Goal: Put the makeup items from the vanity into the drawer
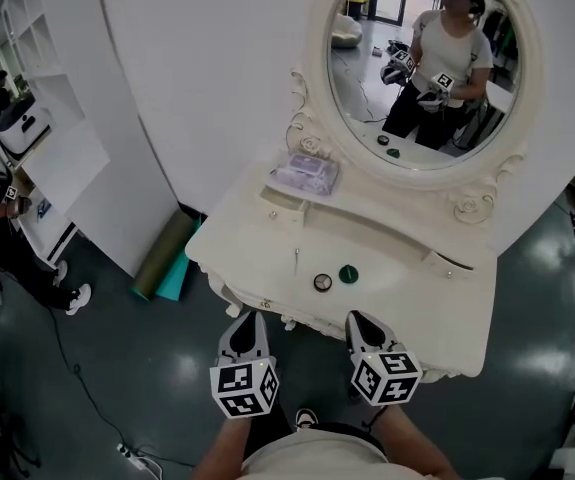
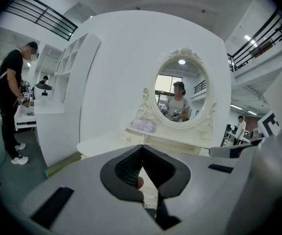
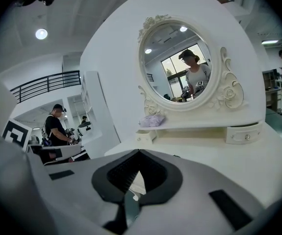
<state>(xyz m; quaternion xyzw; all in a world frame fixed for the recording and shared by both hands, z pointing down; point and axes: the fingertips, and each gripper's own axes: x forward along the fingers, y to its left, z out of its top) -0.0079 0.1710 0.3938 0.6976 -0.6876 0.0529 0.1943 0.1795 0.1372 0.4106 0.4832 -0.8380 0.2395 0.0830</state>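
Evidently the task has barely begun: nothing visible has gone into a drawer. On the vanity (image 1: 417, 298) top lie a round compact (image 1: 322, 282), a green round pot (image 1: 348, 274) just beside it, and a slim stick (image 1: 297, 258) a little further back. A clear purple pouch (image 1: 307, 173) rests on the shelf under the mirror. The left gripper (image 1: 248, 318) and right gripper (image 1: 360, 320) hover at the vanity's front edge, both clenched with nothing between the jaws. The small left shelf drawer (image 1: 285, 208) seems to stand slightly out. Every item remains to be picked up and stowed.
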